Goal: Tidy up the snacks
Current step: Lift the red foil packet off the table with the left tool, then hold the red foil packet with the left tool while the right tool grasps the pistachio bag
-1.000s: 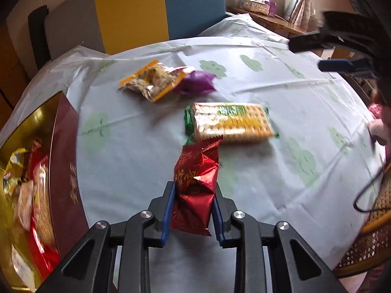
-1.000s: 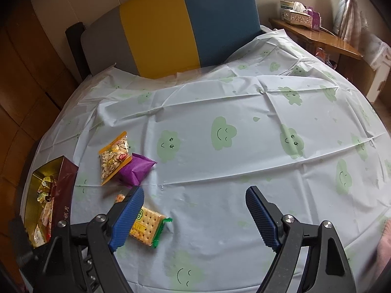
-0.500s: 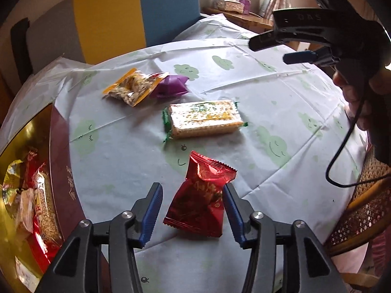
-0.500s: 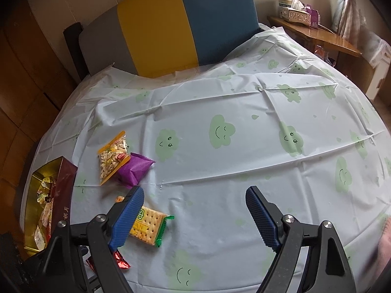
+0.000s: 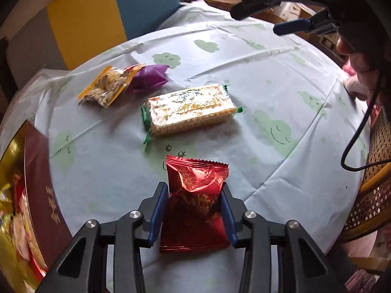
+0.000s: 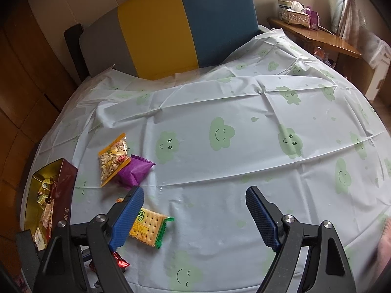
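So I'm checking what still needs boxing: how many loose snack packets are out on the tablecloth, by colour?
Red packet: 1
Purple packet: 1
Orange-edged clear packet: 1
Green-ended cracker pack: 1
Total: 4

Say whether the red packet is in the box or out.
Out. The red packet lies on the tablecloth between the left gripper's pads, beside the box.
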The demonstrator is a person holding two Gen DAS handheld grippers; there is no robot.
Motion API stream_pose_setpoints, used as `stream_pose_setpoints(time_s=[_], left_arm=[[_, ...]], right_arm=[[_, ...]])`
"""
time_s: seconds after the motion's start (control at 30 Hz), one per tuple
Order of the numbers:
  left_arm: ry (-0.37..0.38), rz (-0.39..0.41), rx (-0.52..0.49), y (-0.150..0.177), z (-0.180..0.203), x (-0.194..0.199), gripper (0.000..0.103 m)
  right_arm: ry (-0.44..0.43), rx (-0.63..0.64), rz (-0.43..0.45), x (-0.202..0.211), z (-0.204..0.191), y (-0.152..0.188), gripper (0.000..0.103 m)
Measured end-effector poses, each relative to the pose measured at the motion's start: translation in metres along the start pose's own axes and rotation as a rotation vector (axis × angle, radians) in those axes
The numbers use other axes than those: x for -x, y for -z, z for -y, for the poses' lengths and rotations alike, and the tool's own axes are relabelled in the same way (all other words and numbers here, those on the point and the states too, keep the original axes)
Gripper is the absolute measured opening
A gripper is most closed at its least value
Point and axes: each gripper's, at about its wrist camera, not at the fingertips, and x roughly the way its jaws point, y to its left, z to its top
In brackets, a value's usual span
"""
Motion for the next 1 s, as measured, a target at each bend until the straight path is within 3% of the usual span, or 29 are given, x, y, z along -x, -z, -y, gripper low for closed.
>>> stream_pose_setpoints(time_s=[0.17,0.33,0.53,0.77,1.0], left_arm=[[-0.069,0.102,0.099,0.030,0.004,0.013,0.041],[-0.104,0.216,0.118,0.048,0.004,0.015,0.041],[-0.048,0.280,0.163,0.057,-0.004,0.014,0.041],[-0.040,0.329,0.154,0.063,-0.002,0.014,0.041],[-0.022,0.352,0.163,0.066,-0.004,0.014,0.041]], right_arm=[[0.008,0.036,-0.021,-0.005,-0.005,0.003,0.086],[-0.012,0.102,-0.041,-0.011,-0.017,0.010,0.086],[-0.060,0.193,-0.066,-0.020,-0.037,0.020,0.086],[-0.126,0.265,-0.119,-0.034,-0.064,0.034,0.086],[-0.110,0.350,-0.150,-0.050,-0.098,0.023,0.086]])
